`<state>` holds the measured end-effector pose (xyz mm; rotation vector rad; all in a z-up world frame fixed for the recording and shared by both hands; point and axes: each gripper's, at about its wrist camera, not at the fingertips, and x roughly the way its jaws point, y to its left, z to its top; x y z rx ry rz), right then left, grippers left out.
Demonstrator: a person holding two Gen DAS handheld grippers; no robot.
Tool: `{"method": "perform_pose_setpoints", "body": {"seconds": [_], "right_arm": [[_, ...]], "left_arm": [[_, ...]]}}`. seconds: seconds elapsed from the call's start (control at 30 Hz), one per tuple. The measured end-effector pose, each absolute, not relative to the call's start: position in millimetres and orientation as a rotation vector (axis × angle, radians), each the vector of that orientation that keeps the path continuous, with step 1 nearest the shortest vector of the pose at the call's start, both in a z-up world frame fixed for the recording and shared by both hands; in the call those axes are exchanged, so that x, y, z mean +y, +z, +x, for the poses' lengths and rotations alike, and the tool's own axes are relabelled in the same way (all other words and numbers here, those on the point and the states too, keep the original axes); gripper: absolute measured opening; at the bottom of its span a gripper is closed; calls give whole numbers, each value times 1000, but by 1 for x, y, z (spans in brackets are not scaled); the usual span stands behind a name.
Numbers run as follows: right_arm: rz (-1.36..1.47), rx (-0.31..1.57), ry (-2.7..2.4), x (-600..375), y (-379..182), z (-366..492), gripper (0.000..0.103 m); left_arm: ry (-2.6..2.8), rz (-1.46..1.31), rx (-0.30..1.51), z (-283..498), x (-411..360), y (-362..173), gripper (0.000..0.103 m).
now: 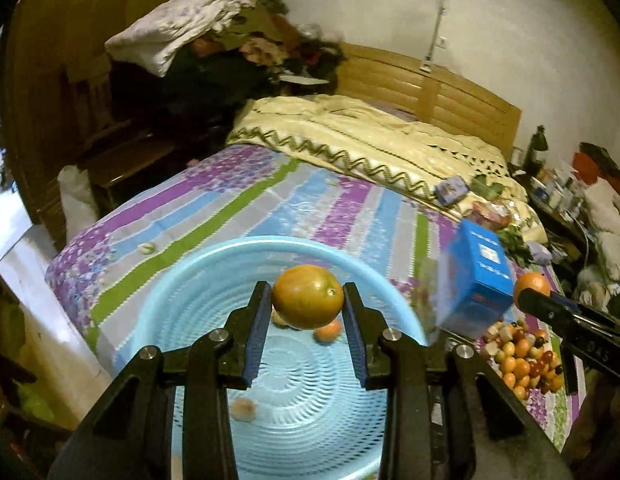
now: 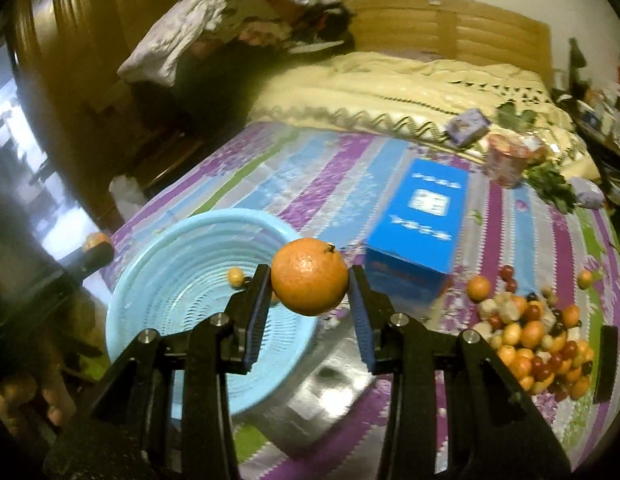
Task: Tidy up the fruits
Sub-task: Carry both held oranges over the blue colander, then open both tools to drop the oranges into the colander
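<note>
Both fruits are held clamped: left tongs point(image 1: 308, 300) over the basket point(image 1: 214, 252), right tongs point(image 2: 310, 284) short of it. Lowering before release is advised.

Right claw point(image 2: 308, 280) clamps orange point(image 2: 309, 276) above bedsheet, beside blue basket point(image 2: 158, 248); fruit pile point(image 2: 537, 332) right.

Bed point(image 2: 310, 184): basket point(image 2: 150, 264), box point(image 2: 425, 216), fruit pile point(image 2: 537, 340)
</note>
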<state>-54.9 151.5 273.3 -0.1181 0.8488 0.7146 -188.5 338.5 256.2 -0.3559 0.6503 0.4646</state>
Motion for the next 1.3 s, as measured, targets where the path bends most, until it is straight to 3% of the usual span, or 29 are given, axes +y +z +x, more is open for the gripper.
{"method": "perform_pose_setpoints", "body": {"seconds": [0.73,1.3], "right_arm": [[-297,1145,776,252,211,-62,39],[-315,1176,766,259,201,-60,39]], "left_arm": [[452,-413,960,-173,426,168,37],[427,-445,984,-172,434,158,37]]}}
